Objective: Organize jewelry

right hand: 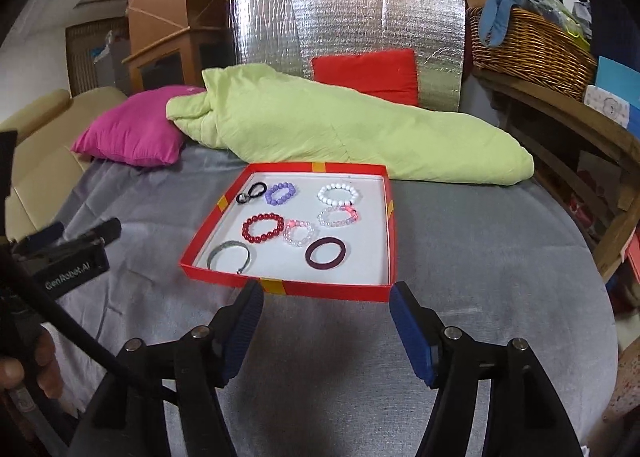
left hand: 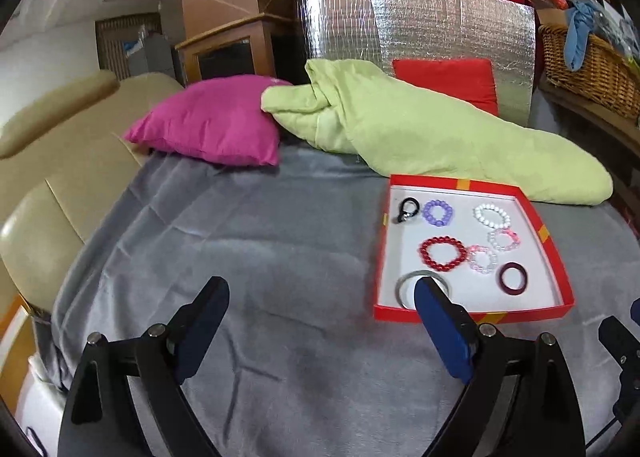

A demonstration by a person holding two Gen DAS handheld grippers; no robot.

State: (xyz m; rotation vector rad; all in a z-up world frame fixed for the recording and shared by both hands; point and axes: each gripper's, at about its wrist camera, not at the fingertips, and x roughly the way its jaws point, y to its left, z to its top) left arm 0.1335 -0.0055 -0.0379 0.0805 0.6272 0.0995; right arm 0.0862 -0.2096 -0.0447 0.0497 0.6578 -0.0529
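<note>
A shallow red box (right hand: 316, 290) (left hand: 472, 315) with a white floor lies on the grey blanket. Inside it lie several bracelets: a red beaded one (right hand: 262, 228), a purple one (right hand: 281, 193), a white one (right hand: 339, 194), two pink-and-clear ones, a dark maroon bangle (right hand: 326, 253), a silver cuff (right hand: 230, 257) and a black clasp ring (right hand: 251, 192). My right gripper (right hand: 326, 307) stands open just in front of the box's near wall, empty. My left gripper (left hand: 322, 297) is open over bare blanket to the left of the box; its right finger hides part of the silver cuff (left hand: 404, 283).
A lime-green quilt (right hand: 340, 129), a pink cushion (right hand: 132, 133) and a red cushion (right hand: 366, 75) lie behind the box against a silver foil panel. A wicker basket (right hand: 528, 45) sits on a wooden shelf at right. A beige sofa (left hand: 48, 177) borders the left.
</note>
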